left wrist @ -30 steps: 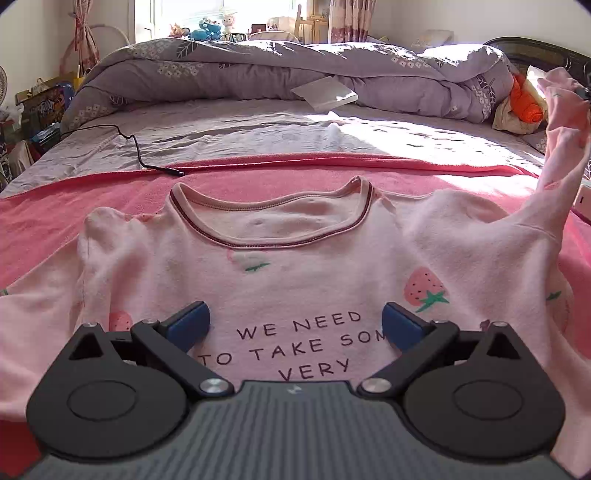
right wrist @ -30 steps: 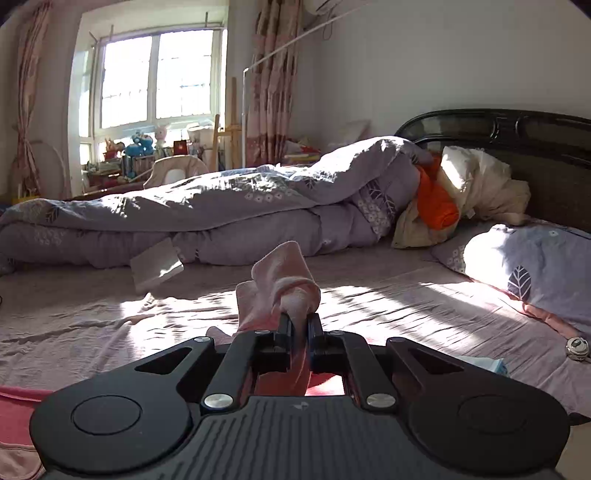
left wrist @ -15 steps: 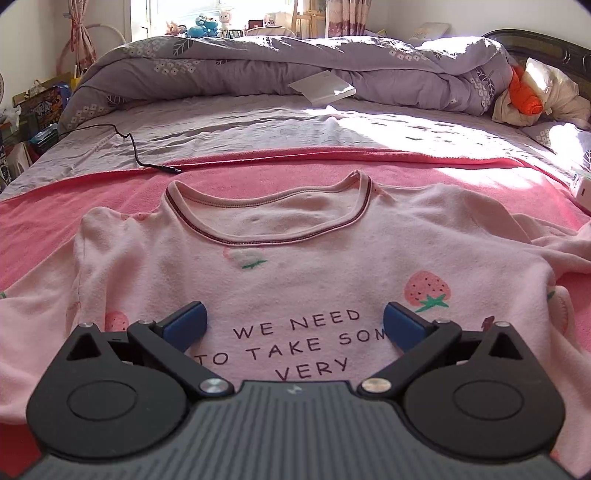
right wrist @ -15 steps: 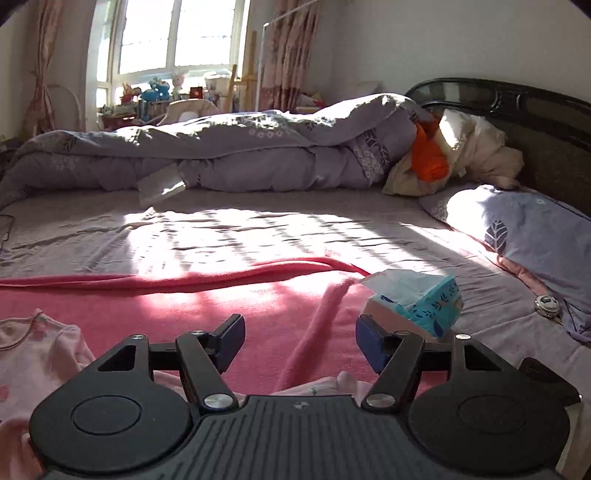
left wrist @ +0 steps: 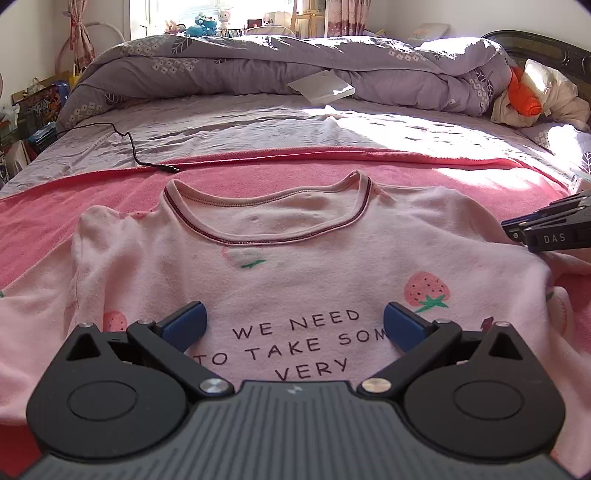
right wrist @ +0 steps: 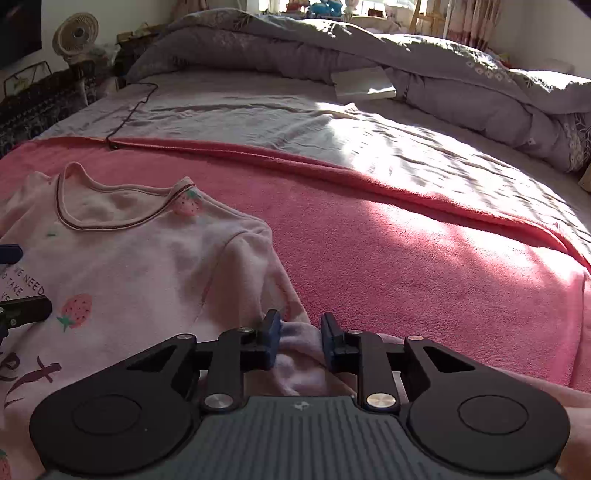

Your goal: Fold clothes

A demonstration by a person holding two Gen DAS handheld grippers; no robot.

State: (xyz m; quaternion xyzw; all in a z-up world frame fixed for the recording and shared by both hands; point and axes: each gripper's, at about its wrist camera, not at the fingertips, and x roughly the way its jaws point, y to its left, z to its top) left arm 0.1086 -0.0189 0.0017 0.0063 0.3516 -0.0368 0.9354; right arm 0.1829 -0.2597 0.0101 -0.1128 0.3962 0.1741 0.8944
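A pale pink shirt (left wrist: 295, 266) with strawberries and printed words lies face up on a pink blanket (left wrist: 74, 192). My left gripper (left wrist: 295, 325) hangs open just above its chest, one blue pad on either side of the lettering. My right gripper (right wrist: 300, 332) is low at the shirt's (right wrist: 140, 266) right side. Its jaws are closing on a bunched fold of the sleeve (right wrist: 299, 347), which fills the gap between the pads. In the left wrist view the right gripper (left wrist: 513, 229) comes in from the right edge. The left gripper (right wrist: 14, 280) shows at the left edge of the right wrist view.
The blanket (right wrist: 406, 266) covers the near half of a bed. Behind it lie a rolled purple quilt (left wrist: 258, 62), a white flat box (left wrist: 321, 86) and a black cable (left wrist: 133, 147). Orange and cream clothes (left wrist: 524, 96) are piled by the headboard. A fan (right wrist: 75, 33) stands off the bed.
My right gripper let go of the raised sleeve, which fell onto the bed. It opened, swung down toward the shirt's right side, and closed on bunched sleeve fabric. The left gripper stayed still.
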